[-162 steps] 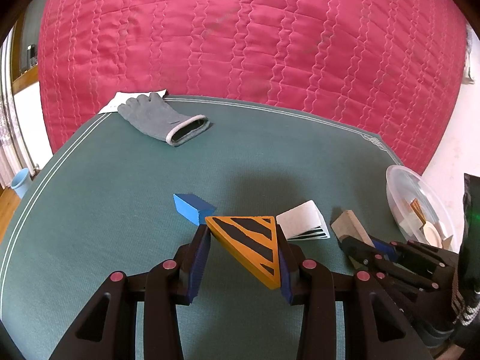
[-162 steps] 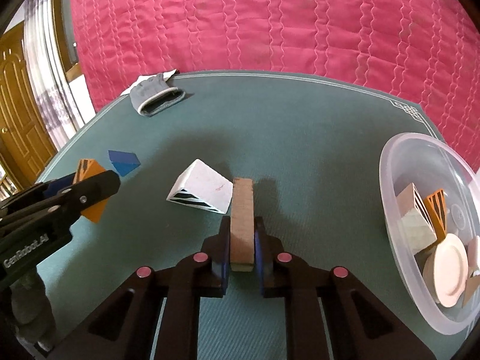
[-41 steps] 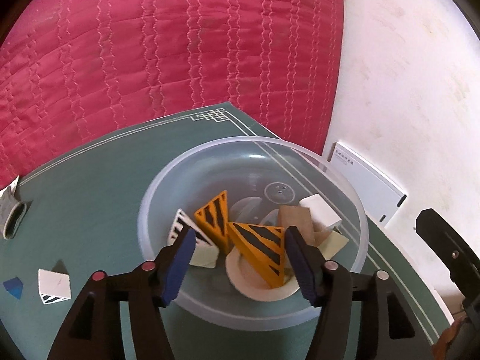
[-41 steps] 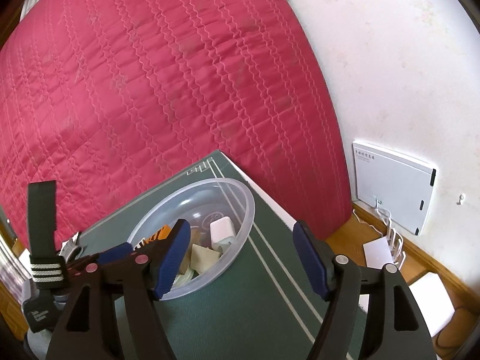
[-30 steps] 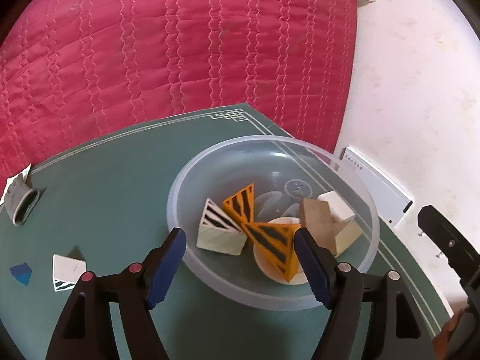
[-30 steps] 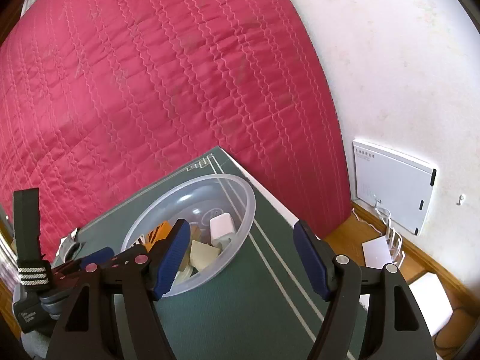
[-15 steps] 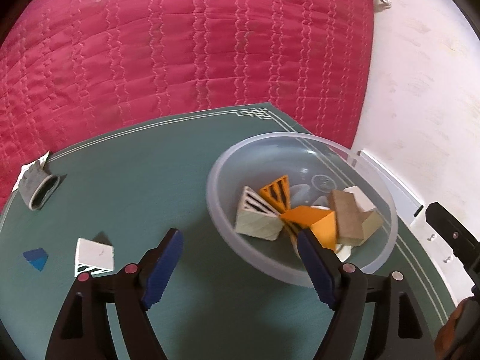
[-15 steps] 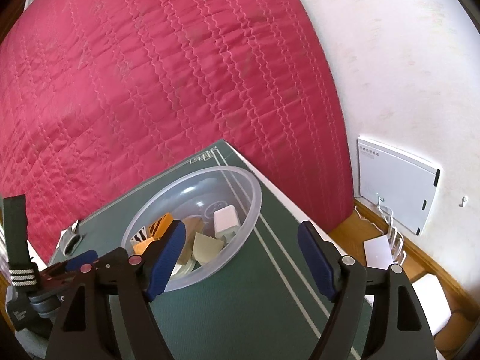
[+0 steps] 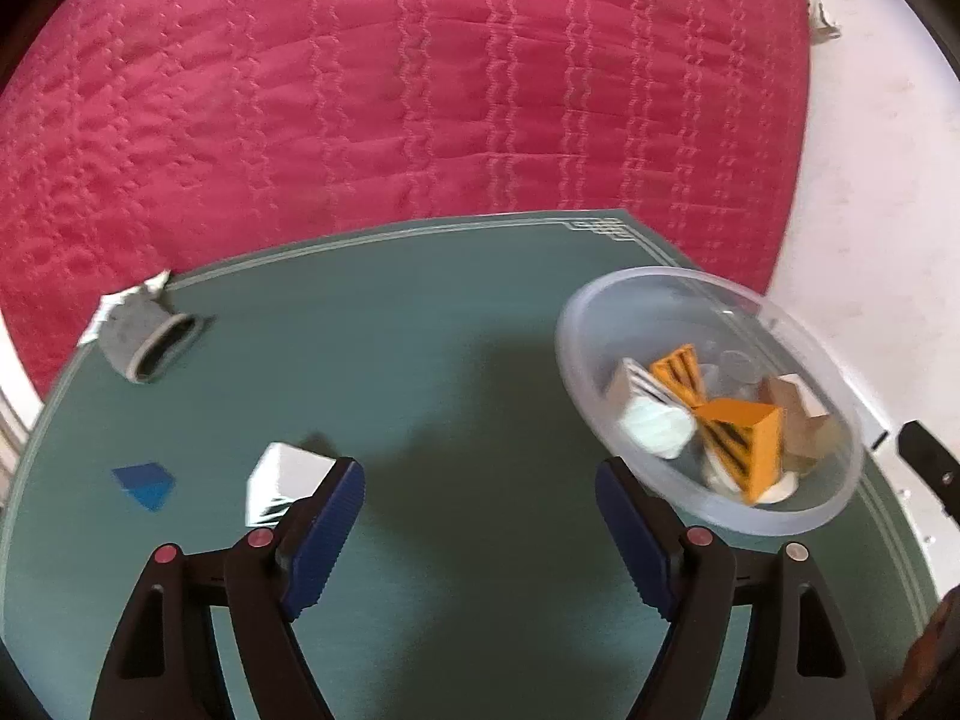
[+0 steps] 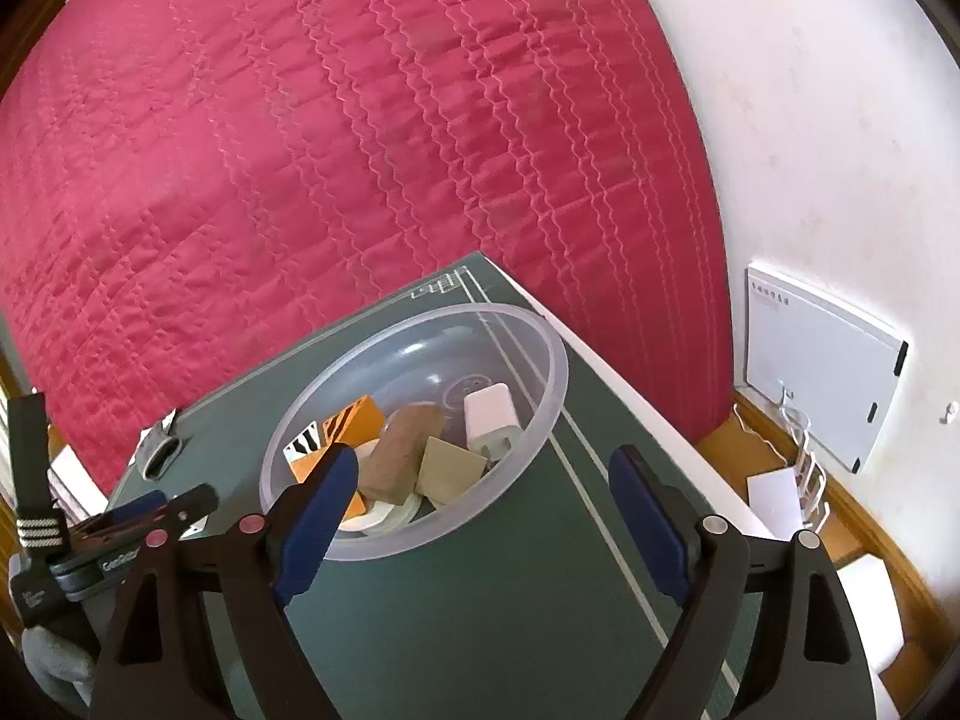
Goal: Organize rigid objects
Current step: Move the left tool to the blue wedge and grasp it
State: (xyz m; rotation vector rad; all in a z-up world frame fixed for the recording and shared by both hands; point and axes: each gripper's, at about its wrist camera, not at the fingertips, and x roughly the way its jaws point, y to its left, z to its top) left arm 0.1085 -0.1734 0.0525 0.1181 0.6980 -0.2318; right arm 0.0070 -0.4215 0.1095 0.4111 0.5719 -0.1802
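Note:
A clear plastic bowl (image 9: 576, 324) (image 10: 540, 360) stands at the right end of the green table and holds several blocks, among them an orange striped wedge (image 9: 747, 441) and a brown block (image 10: 399, 447). A white striped wedge (image 9: 285, 474) and a blue block (image 9: 144, 483) lie on the table at the left. My left gripper (image 9: 480, 516) is open and empty above the table, left of the bowl. My right gripper (image 10: 483, 495) is open and empty, over the bowl's near rim.
A grey glove (image 9: 141, 339) lies at the table's far left edge. A red quilted hanging (image 9: 390, 90) backs the table. The table's right edge (image 10: 630, 396) drops to a wooden floor with a white wall panel (image 10: 822, 360).
The left gripper let the orange striped wedge go into the bowl, opened wide and swung left, so the bowl slid right in its view. The right gripper stayed open and hardly moved.

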